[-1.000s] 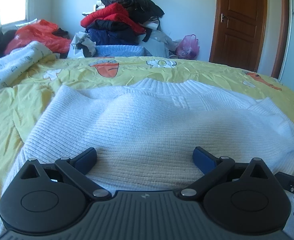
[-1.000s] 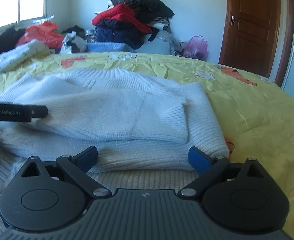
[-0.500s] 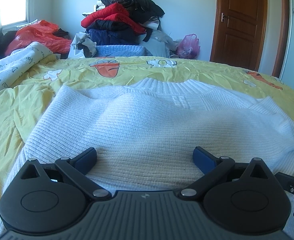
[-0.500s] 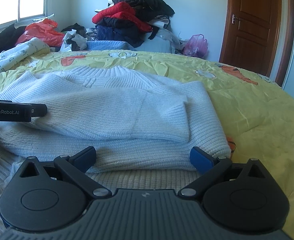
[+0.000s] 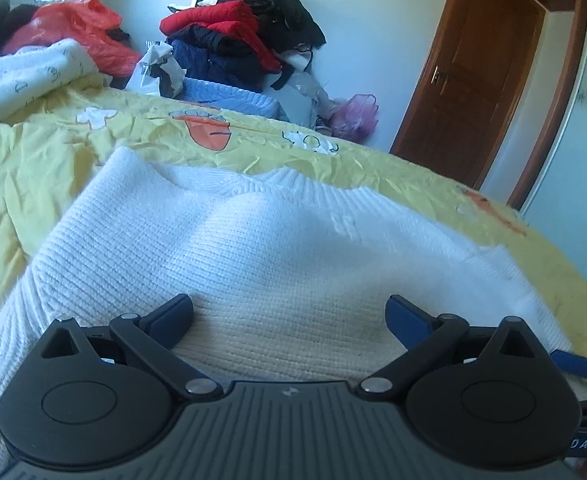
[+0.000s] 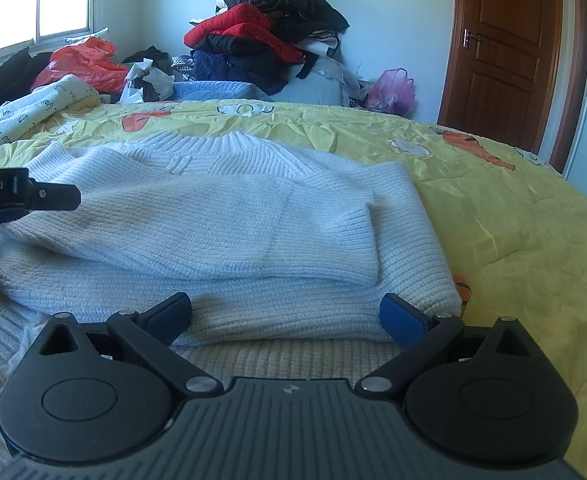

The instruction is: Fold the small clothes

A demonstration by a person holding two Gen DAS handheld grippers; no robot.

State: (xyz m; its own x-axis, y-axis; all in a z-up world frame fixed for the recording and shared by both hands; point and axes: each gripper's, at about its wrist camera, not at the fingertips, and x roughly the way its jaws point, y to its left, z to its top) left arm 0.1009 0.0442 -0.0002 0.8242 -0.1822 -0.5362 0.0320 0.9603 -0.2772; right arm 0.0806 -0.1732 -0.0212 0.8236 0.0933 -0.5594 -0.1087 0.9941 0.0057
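Sweater: white ribbed-knit pullover (image 6: 221,216) lies flat on the yellow printed bedsheet (image 6: 513,208), ribbed collar (image 6: 229,144) at the far end, hem at the near end under both tools. One sleeve is already folded across the chest, its cuff (image 6: 333,236) ending near the garment's right edge.

Left gripper (image 5: 289,312): jaws spread wide, nothing between them, blue pads sitting just over the knit near the hem. Right gripper (image 6: 285,312): same, jaws wide apart and empty, hovering at the near edge of the folded stack. The left tool's black body shows at the left margin of the right wrist view, so the two sit side by side across the hem line.

Key geometry: the sweater's long axis runs straight away from both sets of fingers, hem nearest and collar farthest. Hem edge itself is hidden under the gripper bodies, so I can't confirm contact.

Judgement: next move is probably a hem-to-collar fold, each tool pinching its own near corner and carrying it forward along that axis. Each corner is nearer to its own side's gripper; neither needs to cross over.

Risk: thick knit may bunch, and the folded sleeve could slide off during the lift.

Background: piled red and dark jackets (image 6: 261,40), brown wooden door (image 6: 501,48).
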